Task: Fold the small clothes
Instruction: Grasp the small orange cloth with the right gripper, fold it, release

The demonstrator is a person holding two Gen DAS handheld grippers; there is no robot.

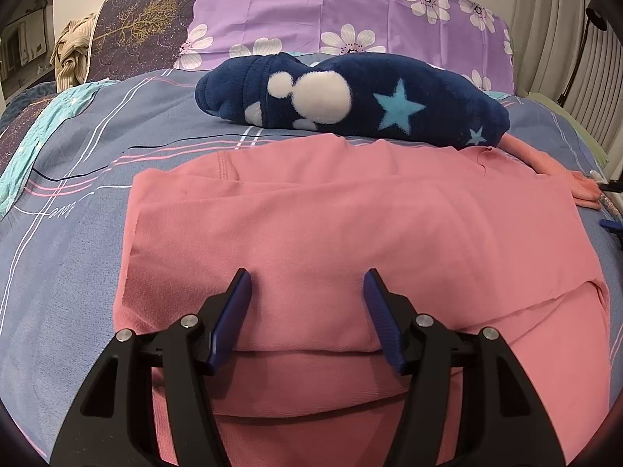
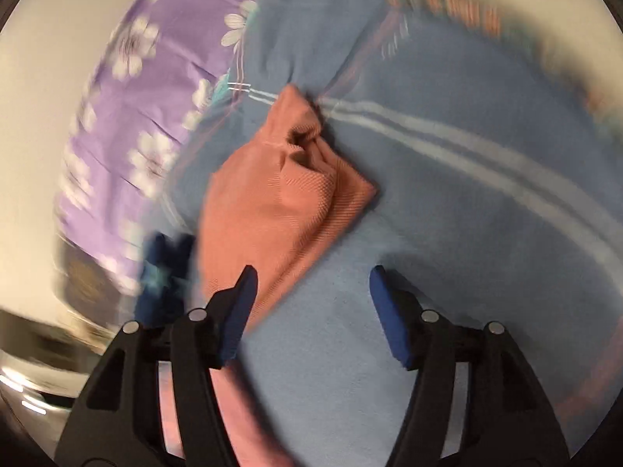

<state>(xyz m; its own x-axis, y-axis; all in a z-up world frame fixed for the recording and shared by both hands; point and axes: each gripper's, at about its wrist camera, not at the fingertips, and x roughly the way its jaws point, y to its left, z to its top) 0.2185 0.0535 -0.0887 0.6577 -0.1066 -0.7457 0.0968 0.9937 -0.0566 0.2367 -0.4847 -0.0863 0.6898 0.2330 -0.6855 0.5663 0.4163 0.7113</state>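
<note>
A pink garment (image 1: 350, 225) lies partly folded on the blue bedsheet (image 1: 70, 257), with a sleeve trailing off to the far right. My left gripper (image 1: 307, 284) is open and empty just above the garment's near folded edge. In the right wrist view, which is blurred, my right gripper (image 2: 311, 284) is open and empty above the sheet (image 2: 447, 202). The pink sleeve end (image 2: 280, 202) lies crumpled ahead of it, and its left finger (image 2: 237, 311) overlaps the sleeve's edge.
A dark blue fleece item (image 1: 350, 97) with white dots and stars lies behind the pink garment. A purple floral pillow (image 1: 350, 7) stands at the head of the bed and also shows in the right wrist view (image 2: 155, 97). Striped cloth (image 1: 74, 54) hangs far left.
</note>
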